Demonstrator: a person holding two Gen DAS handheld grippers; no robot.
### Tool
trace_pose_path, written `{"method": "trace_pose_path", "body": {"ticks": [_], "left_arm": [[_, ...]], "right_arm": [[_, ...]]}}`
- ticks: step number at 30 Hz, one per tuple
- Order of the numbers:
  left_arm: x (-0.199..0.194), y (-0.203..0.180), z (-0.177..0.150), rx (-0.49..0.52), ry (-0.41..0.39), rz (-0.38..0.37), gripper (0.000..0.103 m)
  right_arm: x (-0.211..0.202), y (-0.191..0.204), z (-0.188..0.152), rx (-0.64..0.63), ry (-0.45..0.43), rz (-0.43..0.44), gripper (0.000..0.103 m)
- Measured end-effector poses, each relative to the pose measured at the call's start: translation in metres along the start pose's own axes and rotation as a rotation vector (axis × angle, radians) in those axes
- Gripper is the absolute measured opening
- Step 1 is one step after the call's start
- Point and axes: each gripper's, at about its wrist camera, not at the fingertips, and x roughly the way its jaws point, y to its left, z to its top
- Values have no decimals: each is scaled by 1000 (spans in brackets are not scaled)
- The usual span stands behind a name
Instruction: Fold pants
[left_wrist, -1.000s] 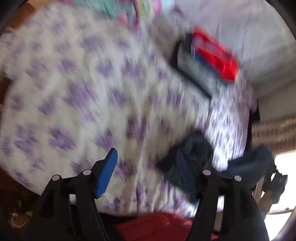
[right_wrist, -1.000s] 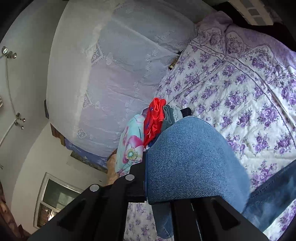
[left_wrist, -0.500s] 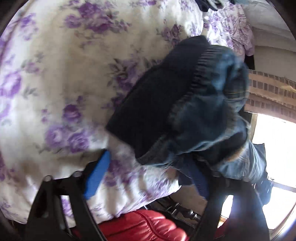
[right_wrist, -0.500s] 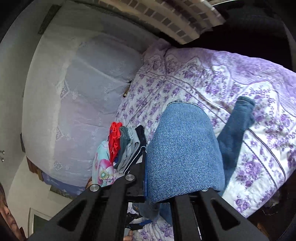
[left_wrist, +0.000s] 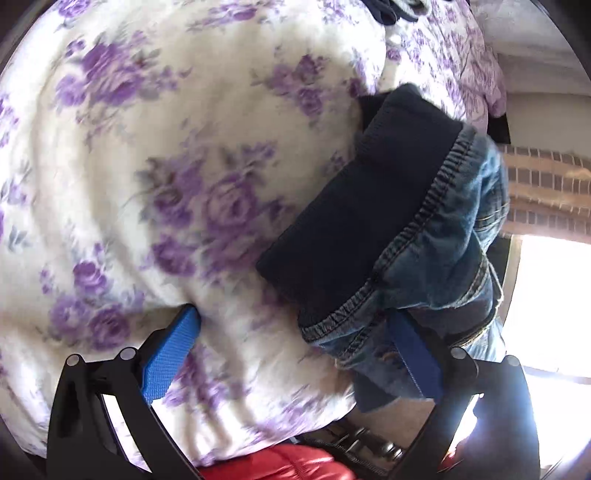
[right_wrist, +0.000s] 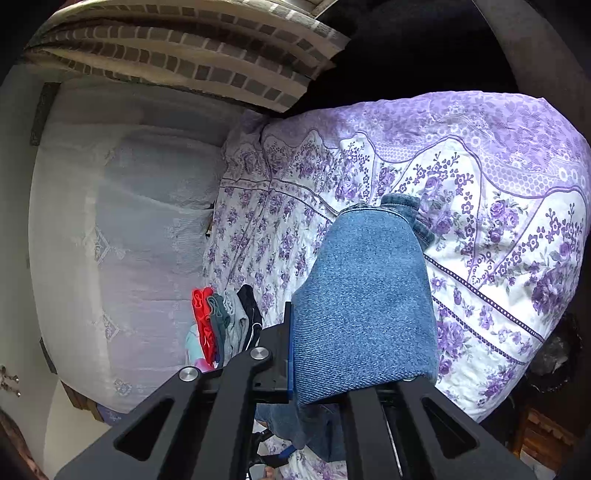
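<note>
Since before: left tongs (left_wrist: 291, 354) have swung down from the open bedspread to close over the jeans' waist end; right tongs (right_wrist: 354, 354) have tipped, so more of the bed's edge shows beyond the denim
Jeans: blue denim jeans (left_wrist: 436, 258) lie on the bed (left_wrist: 147, 166), near its edge, dark ribbed waistband (left_wrist: 369, 214) turned toward the middle of the bed
Left tongs: spread wide, nothing clasped; one blue pad presses the floral bedspread, the other sits against the denim at the waist
Right tongs: clenched on a fold of the jeans (right_wrist: 365, 299), which drapes over the fingers and hides their tips
Leg end: a hem (right_wrist: 402, 203) rests on the bedspread past the held fold
Folded stack: red, grey and dark clothes (right_wrist: 225, 321) stacked near the far side of the bed (right_wrist: 498, 221), well apart from the jeans
</note>
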Motion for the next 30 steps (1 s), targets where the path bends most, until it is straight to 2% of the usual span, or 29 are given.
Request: {"method": "trace_pose_path", "body": {"ticks": [2, 3, 4, 5, 8, 10, 11, 12, 13, 14, 15, 16, 20, 22, 24, 27, 29, 30], "left_arm": [[-2, -5, 5, -19, -4, -67, 96], [-2, -11, 7, -25, 17, -174, 93], [-2, -15, 7, -31, 42, -254, 82], [-1, -21, 6, -31, 60, -290, 83], [14, -39, 6, 25, 47, -210, 83], [28, -42, 9, -8, 72, -219, 81], [35, -45, 13, -26, 77, -239, 64], [36, -51, 17, -18, 66, -220, 57], [33, -60, 20, 8, 41, -193, 46], [27, -72, 22, 55, 2, -153, 24], [21, -82, 23, 100, -24, -135, 16], [11, -92, 23, 140, -60, -129, 12], [-39, -118, 20, 180, -200, -142, 10], [-73, -121, 17, 157, -260, -182, 10], [-120, -117, 9, 153, -370, -191, 10], [-198, -97, -16, 113, -538, -213, 10], [-238, -81, -31, 53, -628, -203, 10], [-268, -63, -49, 5, -706, -175, 10]], "right_arm": [[2, -1, 7, 1, 4, -2, 4], [3, -1, 10, 4, 8, 5, 4], [3, -2, 13, 7, 13, 13, 4], [2, -2, 16, 7, 14, 18, 4], [-3, -3, 26, -1, -2, 14, 4], [-8, -6, 35, -3, -26, 3, 4], [-9, -9, 38, 0, -30, -2, 4], [-11, -12, 41, 4, -33, -8, 4], [-13, -15, 43, 5, -31, -13, 4], [-14, -17, 44, 2, -27, -17, 4], [-13, -17, 44, -17, -13, -22, 4], [-12, -15, 44, -36, -4, -23, 4], [1, 2, 44, -90, 25, 22, 4], [11, 18, 43, -118, 47, 74, 4], [23, 42, 39, -170, 92, 140, 4], [54, 91, 19, -282, 209, 246, 4], [80, 128, -5, -375, 309, 303, 4], [95, 148, -22, -415, 369, 339, 4]]}}
